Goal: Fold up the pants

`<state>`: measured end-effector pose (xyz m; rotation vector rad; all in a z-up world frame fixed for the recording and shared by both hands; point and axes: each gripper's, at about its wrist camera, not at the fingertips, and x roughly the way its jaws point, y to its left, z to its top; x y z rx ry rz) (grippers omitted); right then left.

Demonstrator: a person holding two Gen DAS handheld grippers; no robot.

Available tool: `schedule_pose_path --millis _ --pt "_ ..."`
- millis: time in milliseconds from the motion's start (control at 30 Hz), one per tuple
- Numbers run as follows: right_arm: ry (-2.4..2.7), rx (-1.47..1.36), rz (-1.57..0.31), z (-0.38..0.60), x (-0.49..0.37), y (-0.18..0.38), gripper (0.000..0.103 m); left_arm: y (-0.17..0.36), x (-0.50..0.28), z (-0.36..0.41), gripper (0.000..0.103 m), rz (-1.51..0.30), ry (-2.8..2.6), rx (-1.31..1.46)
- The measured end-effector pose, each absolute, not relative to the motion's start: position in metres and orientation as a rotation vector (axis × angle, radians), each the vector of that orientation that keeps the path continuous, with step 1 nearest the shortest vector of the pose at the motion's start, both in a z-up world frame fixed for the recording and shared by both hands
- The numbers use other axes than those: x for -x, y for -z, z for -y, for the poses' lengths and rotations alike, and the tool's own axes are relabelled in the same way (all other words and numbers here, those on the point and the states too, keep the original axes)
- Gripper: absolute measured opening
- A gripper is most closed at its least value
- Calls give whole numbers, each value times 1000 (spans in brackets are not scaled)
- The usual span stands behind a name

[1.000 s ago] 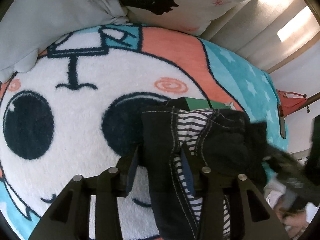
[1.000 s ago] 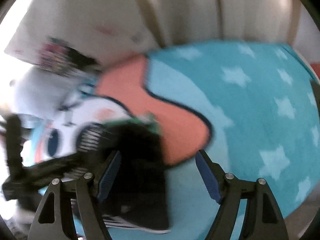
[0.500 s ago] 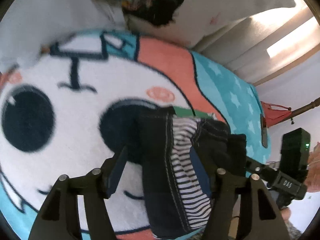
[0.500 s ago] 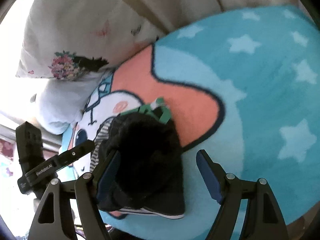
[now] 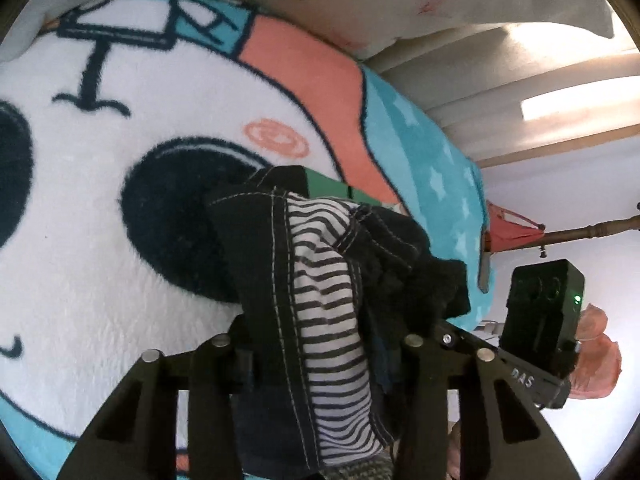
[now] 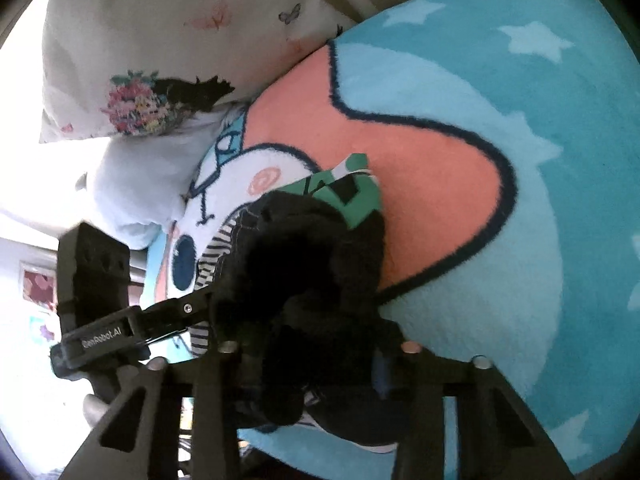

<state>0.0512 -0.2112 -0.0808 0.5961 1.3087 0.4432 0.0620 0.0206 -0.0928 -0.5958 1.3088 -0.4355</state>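
Observation:
The dark pants with a black-and-white striped lining lie bunched on a cartoon-print fleece blanket. My left gripper is shut on the pants, its jaws pressed in on the fabric. In the right wrist view the pants are a dark fuzzy bundle, and my right gripper is shut on its near end. The left gripper's body shows at the left of that view, the right gripper's body at the right of the left wrist view.
A green patterned cloth lies under the far end of the pants. Pillows lie at the head of the blanket. The blanket's blue starred part stretches to the right. A wooden rail stands beyond the bed edge.
Both grippers were open around the pants half a second ago and have now closed on them. Both views have moved in closer to the bundle.

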Motion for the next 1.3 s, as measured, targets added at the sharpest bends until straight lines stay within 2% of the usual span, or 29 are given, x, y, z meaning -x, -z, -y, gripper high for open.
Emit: schedule_pose_path --millis 167,533,1300 --pt "-458 -526 -1273 202 -58 59 34 63 -59 -16 38 -1234 421 514" --pt "-536 -453 -1195 165 -92 15 34 24 -75 -49 38 -1116 334 451" --pt "-528 -315 -1308 74 -158 51 33 61 -123 -109 38 -1168 181 429"
